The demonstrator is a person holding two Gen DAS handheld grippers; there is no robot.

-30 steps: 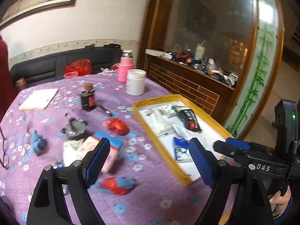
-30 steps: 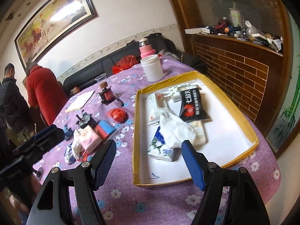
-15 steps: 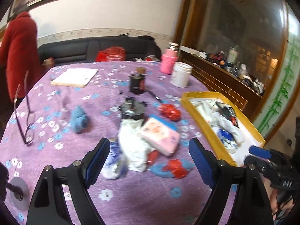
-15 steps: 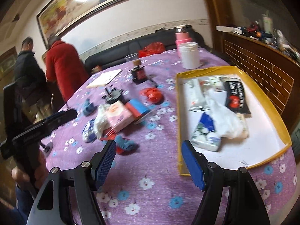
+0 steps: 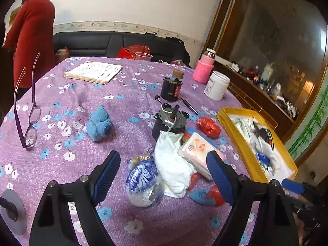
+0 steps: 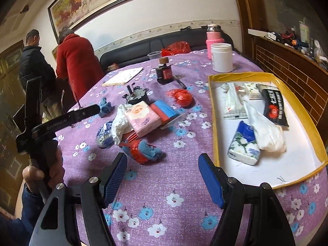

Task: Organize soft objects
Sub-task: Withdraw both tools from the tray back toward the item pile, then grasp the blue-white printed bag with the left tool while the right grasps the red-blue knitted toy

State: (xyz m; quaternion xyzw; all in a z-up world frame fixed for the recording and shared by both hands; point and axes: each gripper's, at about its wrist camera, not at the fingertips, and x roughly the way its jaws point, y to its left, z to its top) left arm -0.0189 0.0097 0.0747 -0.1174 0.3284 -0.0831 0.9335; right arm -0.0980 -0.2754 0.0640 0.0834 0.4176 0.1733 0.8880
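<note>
A yellow-rimmed tray at the right holds tissue packs, a white bag and a black pouch. A pile on the purple table has a pink tissue pack, a white cloth, a blue-and-white bag and a blue-and-red soft toy. A blue towel roll lies apart to the left. A red soft ball lies near the tray. My left gripper is open above the pile. My right gripper is open and empty before the toy.
A motor, a black bottle, a white jar, a pink flask, a notebook and glasses are on the table. Two people stand at the far left. A sofa stands behind.
Both grippers have swung left, away from the tray and toward the pile of soft things. The left gripper has come closer over the pile. Both stayed open.
</note>
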